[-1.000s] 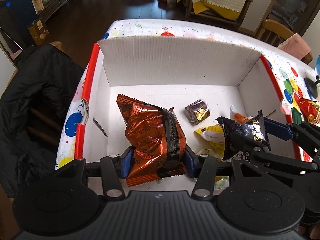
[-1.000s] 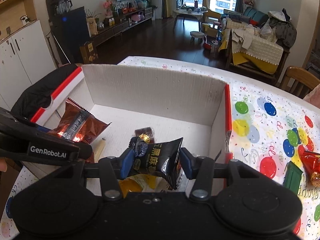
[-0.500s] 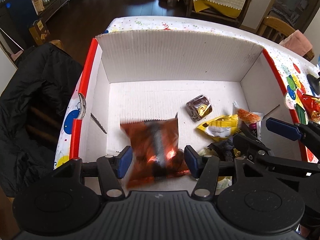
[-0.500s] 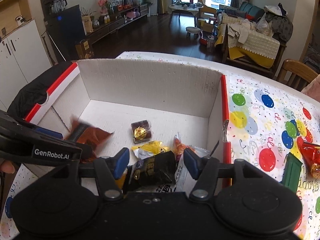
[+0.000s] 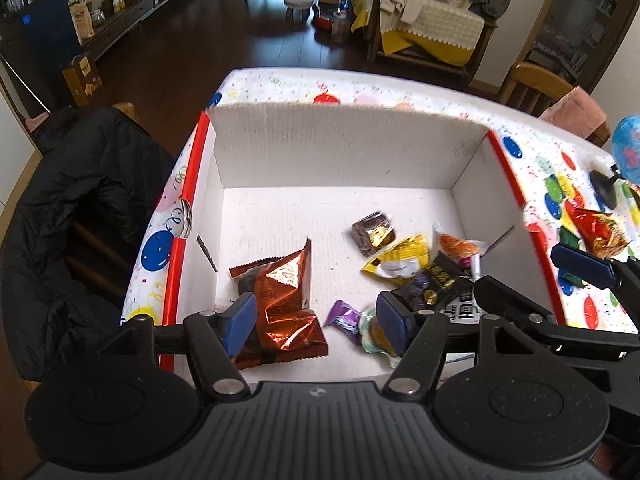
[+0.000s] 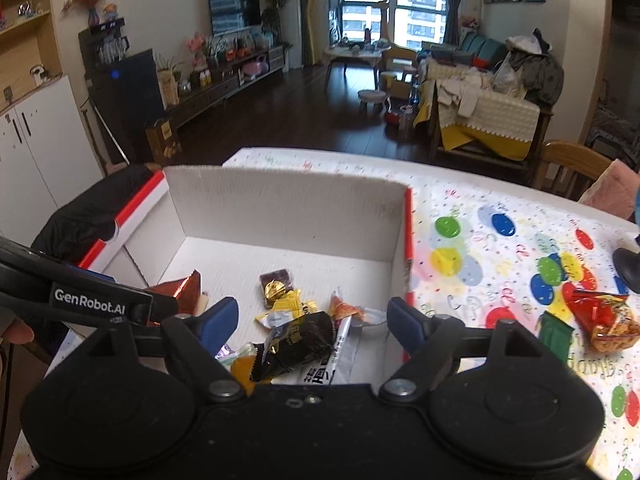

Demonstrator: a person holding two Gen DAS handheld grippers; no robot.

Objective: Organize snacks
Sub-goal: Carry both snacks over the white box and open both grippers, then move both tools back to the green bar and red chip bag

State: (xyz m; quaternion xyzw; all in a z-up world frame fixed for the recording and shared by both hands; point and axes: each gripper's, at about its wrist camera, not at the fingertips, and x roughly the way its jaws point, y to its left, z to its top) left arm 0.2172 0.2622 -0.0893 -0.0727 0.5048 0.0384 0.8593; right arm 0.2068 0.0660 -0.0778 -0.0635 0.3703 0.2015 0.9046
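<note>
A white cardboard box [image 5: 340, 152] with red-edged flaps sits on the balloon-print table. On its floor lie a copper foil packet [image 5: 280, 304], a black packet [image 5: 432, 284], a yellow packet [image 5: 396, 260], a brown sweet [image 5: 374, 232] and a purple sweet [image 5: 344, 316]. My left gripper [image 5: 316, 318] is open above the copper packet, holding nothing. My right gripper [image 6: 312, 320] is open above the black packet [image 6: 296, 340], holding nothing. A red snack bag [image 6: 604, 316] and a green packet [image 6: 554, 334] lie on the table right of the box [image 6: 280, 208].
A black jacket [image 5: 68, 220] hangs on a chair left of the table. A globe on a black stand [image 5: 624, 152] sits at the far right table edge. A wooden chair [image 6: 568, 164] stands behind the table.
Both grippers opened and let go. The copper packet dropped from the left gripper and the black packet from the right, both onto the box floor. Both grippers have pulled back and up.
</note>
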